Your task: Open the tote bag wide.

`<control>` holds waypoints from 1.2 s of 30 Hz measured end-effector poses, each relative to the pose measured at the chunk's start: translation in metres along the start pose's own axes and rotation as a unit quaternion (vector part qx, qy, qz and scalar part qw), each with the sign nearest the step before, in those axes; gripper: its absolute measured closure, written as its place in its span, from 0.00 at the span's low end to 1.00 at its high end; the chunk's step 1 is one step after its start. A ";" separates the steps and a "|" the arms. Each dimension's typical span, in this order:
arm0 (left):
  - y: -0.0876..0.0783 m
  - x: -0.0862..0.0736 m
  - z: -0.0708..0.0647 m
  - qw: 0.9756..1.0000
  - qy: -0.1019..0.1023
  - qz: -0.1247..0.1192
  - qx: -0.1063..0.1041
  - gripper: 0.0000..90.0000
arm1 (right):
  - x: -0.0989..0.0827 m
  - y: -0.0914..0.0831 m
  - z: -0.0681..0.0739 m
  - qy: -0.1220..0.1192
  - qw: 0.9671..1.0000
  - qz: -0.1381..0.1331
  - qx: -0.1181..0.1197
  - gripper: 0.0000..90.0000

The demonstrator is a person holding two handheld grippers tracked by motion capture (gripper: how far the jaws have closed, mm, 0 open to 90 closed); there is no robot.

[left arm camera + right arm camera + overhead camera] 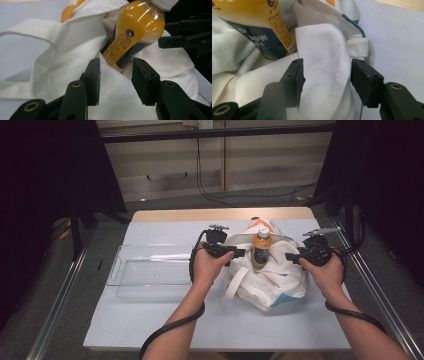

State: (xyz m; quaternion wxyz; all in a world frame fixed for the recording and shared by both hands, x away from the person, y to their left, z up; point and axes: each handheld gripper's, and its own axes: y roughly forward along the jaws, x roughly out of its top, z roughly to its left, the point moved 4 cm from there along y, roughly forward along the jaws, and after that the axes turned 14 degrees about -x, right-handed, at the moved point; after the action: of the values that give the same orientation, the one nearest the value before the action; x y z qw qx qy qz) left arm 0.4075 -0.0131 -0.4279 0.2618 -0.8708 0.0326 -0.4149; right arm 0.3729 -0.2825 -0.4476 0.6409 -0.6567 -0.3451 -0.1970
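1. Orange plastic drink bottle [260,249] with a white cap stands in the crumpled white cloth tote bag [272,280] on the pale table [150,320].
2. Left gripper [115,82], jaws spread, faces the bottle.
3. Right gripper [325,81], jaws spread, straddles a bag fold.
4. Clear plastic tray [120,270] lies left.

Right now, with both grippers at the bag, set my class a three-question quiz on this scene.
1. True or false: the bottle stands in the tray.
2. The left gripper is: A open, B shut on the bottle, C shut on a bag strap.
3. What lies between the right gripper's jaws?

Key: 1 false, it sits in the bag; 2 A; 3 a fold of the bag's cloth, not yet clamped.
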 end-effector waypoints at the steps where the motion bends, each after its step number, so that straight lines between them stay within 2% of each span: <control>1: 0.000 -0.001 0.000 1.000 0.000 0.002 -0.001 0.64 | 0.000 0.000 -0.001 -0.001 1.000 0.000 0.000 0.50; 7: 0.005 -0.006 -0.003 1.000 -0.005 0.007 -0.014 0.60 | -0.002 0.001 -0.002 0.001 1.000 0.001 -0.005 0.49; 13: 0.012 -0.015 -0.004 1.000 0.000 0.025 -0.014 0.53 | -0.003 0.003 0.001 0.000 1.000 0.002 -0.001 0.48; 21: 0.013 -0.024 0.001 0.999 -0.001 0.033 -0.012 0.56 | -0.004 0.004 0.000 0.003 1.000 0.003 -0.004 0.48; 24: 0.016 -0.029 0.002 0.999 0.003 0.042 -0.017 0.55 | -0.006 0.005 -0.001 0.007 1.000 0.008 -0.004 0.48; 29: 0.019 -0.033 0.004 0.999 0.001 0.046 -0.016 0.59 | -0.007 0.005 -0.003 0.009 1.000 0.007 -0.001 0.47; 36: 0.022 -0.037 0.006 0.998 -0.001 0.059 -0.008 0.73 | -0.008 0.006 -0.003 0.008 1.000 0.007 -0.002 0.47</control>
State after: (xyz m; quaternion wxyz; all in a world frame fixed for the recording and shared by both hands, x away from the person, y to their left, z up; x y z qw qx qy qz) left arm 0.3913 -0.0189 -0.4678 0.2787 -0.8700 0.0866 -0.3974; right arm 0.3725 -0.2868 -0.4568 0.6436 -0.6589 -0.3349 -0.1986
